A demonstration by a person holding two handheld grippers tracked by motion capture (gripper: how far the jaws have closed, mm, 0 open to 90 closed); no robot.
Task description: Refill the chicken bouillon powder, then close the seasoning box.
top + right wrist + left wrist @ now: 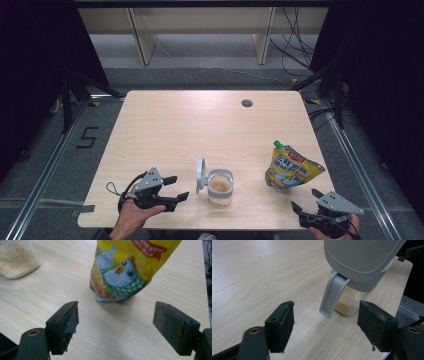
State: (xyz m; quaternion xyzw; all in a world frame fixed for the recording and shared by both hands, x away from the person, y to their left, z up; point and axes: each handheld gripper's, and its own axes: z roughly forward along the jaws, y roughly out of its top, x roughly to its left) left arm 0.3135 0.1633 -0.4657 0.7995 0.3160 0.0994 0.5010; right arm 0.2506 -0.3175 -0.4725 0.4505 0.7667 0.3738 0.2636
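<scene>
Near the table's front edge, centre: one clear jar (pixel 220 187) of pale grains, its grey hinged lid (pixel 200 175) standing open on its left side. One left gripper (pixel 176 189) just left of the jar, jaws spread, nothing between them. One yellow printed pouch (pixel 290 170), green-capped, upright to the jar's right, well apart from it. One right gripper (pixel 306 200) at the front right corner, just before the pouch, jaws spread and empty. One wooden table (pixel 200 120): far half bare, with one cable hole (pixel 246 103).
</scene>
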